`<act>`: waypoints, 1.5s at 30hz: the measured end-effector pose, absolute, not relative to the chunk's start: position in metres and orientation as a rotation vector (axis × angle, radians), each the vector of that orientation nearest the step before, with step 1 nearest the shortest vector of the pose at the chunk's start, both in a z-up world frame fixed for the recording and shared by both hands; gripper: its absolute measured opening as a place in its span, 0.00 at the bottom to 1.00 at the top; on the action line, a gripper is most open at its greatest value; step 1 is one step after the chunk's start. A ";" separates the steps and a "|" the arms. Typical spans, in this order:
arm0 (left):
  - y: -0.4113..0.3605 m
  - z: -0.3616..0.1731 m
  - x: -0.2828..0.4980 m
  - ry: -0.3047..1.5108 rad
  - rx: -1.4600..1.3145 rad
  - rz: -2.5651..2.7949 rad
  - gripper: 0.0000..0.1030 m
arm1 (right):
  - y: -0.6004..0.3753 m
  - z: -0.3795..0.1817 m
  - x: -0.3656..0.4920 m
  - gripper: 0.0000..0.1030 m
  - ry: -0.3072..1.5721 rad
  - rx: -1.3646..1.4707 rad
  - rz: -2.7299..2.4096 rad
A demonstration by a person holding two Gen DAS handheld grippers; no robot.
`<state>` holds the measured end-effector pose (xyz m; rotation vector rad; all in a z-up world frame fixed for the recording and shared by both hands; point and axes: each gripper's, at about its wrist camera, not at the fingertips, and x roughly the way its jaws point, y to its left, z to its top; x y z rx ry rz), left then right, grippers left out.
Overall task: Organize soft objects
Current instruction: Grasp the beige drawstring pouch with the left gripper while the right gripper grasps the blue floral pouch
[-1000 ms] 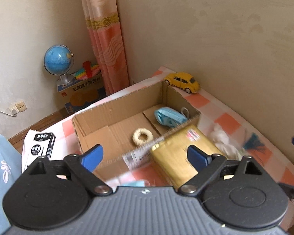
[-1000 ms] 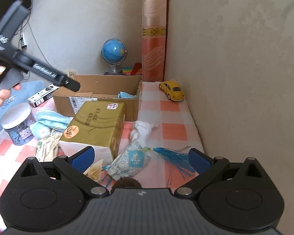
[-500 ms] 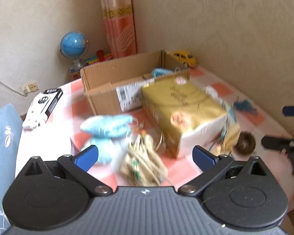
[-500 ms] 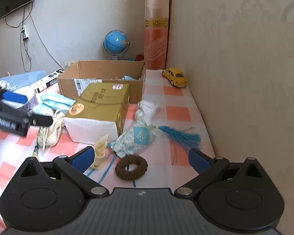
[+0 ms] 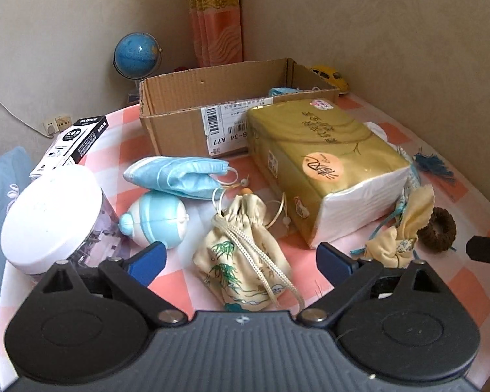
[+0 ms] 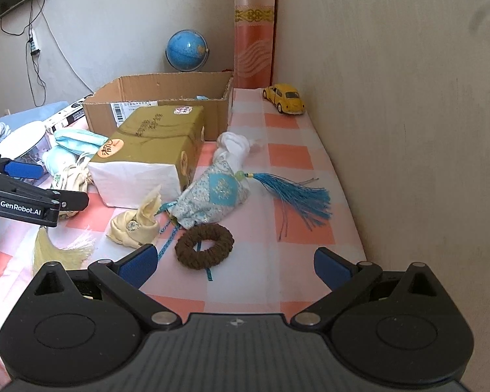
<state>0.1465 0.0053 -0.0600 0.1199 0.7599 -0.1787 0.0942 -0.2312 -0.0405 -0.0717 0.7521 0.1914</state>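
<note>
My left gripper [image 5: 240, 258] is open and empty, just above a cream drawstring pouch [image 5: 241, 251] that lies between its fingers. A blue face mask [image 5: 179, 176] and a pale blue egg-shaped toy [image 5: 156, 220] lie beyond it. My right gripper [image 6: 233, 263] is open and empty, behind a brown braided ring [image 6: 204, 245]. A blue patterned sachet with tassel [image 6: 219, 196], a cream cloth bundle [image 6: 137, 222] and a white cloth [image 6: 235, 145] lie ahead. The cardboard box [image 5: 186, 117] holds another blue mask [image 5: 282, 91].
A gold tissue pack [image 5: 323, 166] lies in front of the box. A white-lidded jar [image 5: 49, 219] and a black-white carton [image 5: 72, 143] stand at the left. A yellow toy car [image 6: 284, 98] sits by the wall. A globe [image 6: 186, 49] stands behind the box.
My left gripper has pulled back from over the cardboard box and dropped low to the cream pouch. My right gripper has drawn back, bringing the brown ring into view.
</note>
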 end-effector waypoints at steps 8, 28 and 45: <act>0.007 -0.068 0.157 0.776 0.100 -0.173 0.70 | -0.231 -0.048 0.101 1.00 0.773 -0.082 0.207; 0.019 -0.069 0.152 0.804 0.035 -0.163 0.58 | -0.198 -0.058 0.141 0.99 0.720 -0.389 0.321; 0.019 -0.069 0.156 0.814 0.020 -0.190 0.58 | -0.187 -0.064 0.171 0.78 0.714 -0.379 0.423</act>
